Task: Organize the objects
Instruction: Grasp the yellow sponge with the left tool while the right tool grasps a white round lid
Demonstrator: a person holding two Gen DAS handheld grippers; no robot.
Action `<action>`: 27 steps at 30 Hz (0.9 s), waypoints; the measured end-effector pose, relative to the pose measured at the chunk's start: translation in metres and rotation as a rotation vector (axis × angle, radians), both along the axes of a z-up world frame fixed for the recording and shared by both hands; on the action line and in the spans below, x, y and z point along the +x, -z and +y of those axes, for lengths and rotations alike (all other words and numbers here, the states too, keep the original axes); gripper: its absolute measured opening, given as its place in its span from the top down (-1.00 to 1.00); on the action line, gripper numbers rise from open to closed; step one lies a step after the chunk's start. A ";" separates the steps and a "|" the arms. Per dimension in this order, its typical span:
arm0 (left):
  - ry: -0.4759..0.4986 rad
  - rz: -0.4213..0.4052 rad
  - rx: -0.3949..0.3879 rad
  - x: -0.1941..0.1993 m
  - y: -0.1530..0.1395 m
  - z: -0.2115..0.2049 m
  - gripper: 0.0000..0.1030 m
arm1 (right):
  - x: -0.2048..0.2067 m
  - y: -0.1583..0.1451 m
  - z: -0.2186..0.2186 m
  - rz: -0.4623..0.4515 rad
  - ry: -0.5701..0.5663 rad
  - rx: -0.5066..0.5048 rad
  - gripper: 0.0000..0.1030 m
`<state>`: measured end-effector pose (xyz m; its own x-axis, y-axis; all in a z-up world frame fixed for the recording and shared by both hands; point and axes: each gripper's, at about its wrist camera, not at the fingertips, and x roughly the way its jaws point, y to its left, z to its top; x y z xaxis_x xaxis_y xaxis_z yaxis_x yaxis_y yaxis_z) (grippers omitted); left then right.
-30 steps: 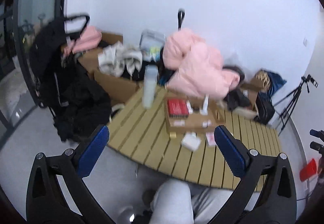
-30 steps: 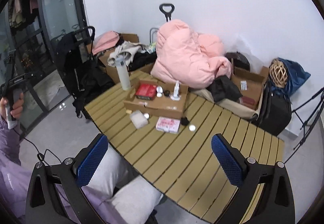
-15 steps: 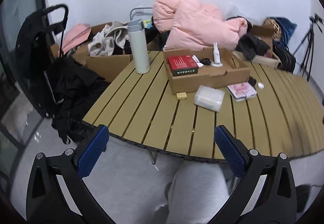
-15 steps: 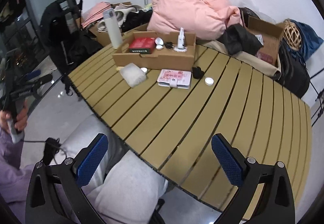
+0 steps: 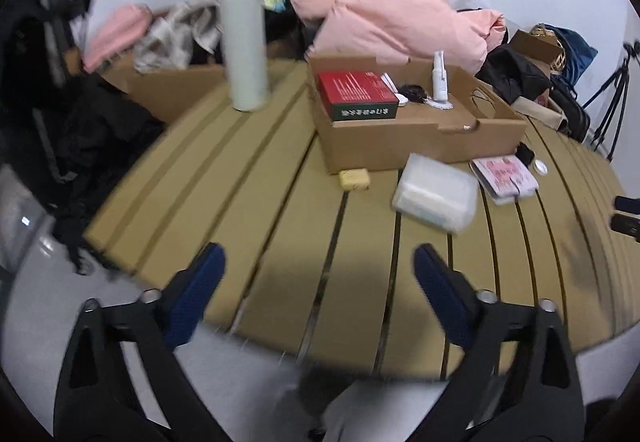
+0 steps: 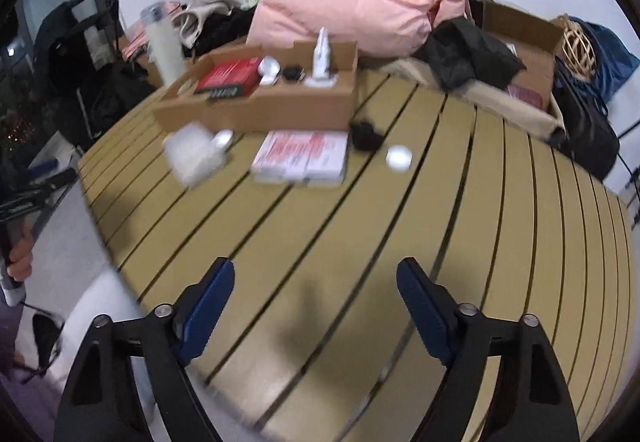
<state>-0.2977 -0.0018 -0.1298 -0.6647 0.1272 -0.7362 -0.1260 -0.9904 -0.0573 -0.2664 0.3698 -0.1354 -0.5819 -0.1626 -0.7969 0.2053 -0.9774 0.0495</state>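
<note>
Left gripper (image 5: pixel 318 272) and right gripper (image 6: pixel 316 284), fingers spread wide and empty, low in frame over the slatted table (image 5: pixel 280 210). Translucent plastic box (image 5: pixel 435 192), pink packet (image 6: pixel 300 156) and white cap (image 6: pixel 399 157) lie mid-frame, well beyond the fingertips, before the cardboard tray (image 5: pixel 416 138).

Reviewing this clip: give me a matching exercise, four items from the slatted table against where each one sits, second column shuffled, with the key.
Items:
1. red rectangular box
2. tall white bottle with grey lid
3. small yellow case
4. small white round cap

Places:
A. on the wooden slatted table, touching the front wall of the cardboard tray
B. inside the open cardboard tray
C. on the table, right of the small black object
D. upright on the table, left of the tray

Pairs: 1-B, 2-D, 3-A, 4-C
</note>
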 end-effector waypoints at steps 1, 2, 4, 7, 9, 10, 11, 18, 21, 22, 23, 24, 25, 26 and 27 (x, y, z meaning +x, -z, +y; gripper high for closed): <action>0.003 -0.016 0.022 -0.021 0.006 0.000 -0.56 | -0.017 0.002 0.004 0.005 0.006 0.012 -0.23; 0.001 -0.018 0.030 -0.033 0.011 0.001 -0.48 | -0.037 0.006 0.009 0.006 0.025 0.023 -0.13; -0.017 -0.008 0.030 -0.062 0.022 0.005 -0.42 | -0.065 0.013 0.016 0.006 0.039 0.017 0.05; -0.030 -0.027 0.011 -0.091 0.040 0.015 -0.27 | -0.107 0.031 0.025 0.026 0.049 0.020 0.05; -0.004 -0.068 0.008 -0.103 0.049 0.023 -0.19 | -0.129 0.044 0.029 0.020 0.052 0.020 0.05; 0.009 -0.074 0.002 -0.104 0.051 0.027 -0.19 | -0.137 0.048 0.032 0.014 0.060 0.012 0.10; 0.026 -0.069 -0.006 -0.105 0.053 0.033 -0.19 | -0.145 0.052 0.037 0.012 0.078 -0.006 0.13; 0.031 -0.078 -0.065 -0.111 0.070 0.047 0.23 | -0.158 0.067 0.046 -0.019 0.101 -0.015 0.46; 0.035 -0.084 -0.060 -0.110 0.069 0.047 0.46 | -0.156 0.075 0.053 -0.018 0.123 -0.010 0.65; 0.030 -0.085 -0.058 -0.110 0.069 0.047 0.46 | -0.157 0.076 0.055 -0.022 0.128 -0.008 0.85; 0.021 -0.088 -0.057 -0.109 0.068 0.045 0.46 | -0.156 0.079 0.056 -0.043 0.129 -0.017 0.91; 0.005 -0.091 -0.053 -0.107 0.067 0.043 0.46 | -0.154 0.079 0.057 -0.036 0.131 -0.019 0.96; -0.011 -0.094 -0.052 -0.106 0.067 0.041 0.46 | -0.152 0.079 0.055 -0.037 0.130 -0.011 0.97; -0.032 -0.095 -0.054 -0.102 0.064 0.038 0.46 | -0.149 0.078 0.053 -0.033 0.125 0.006 0.99; -0.036 -0.090 -0.048 -0.098 0.061 0.037 0.46 | -0.146 0.078 0.050 -0.034 0.119 0.017 0.99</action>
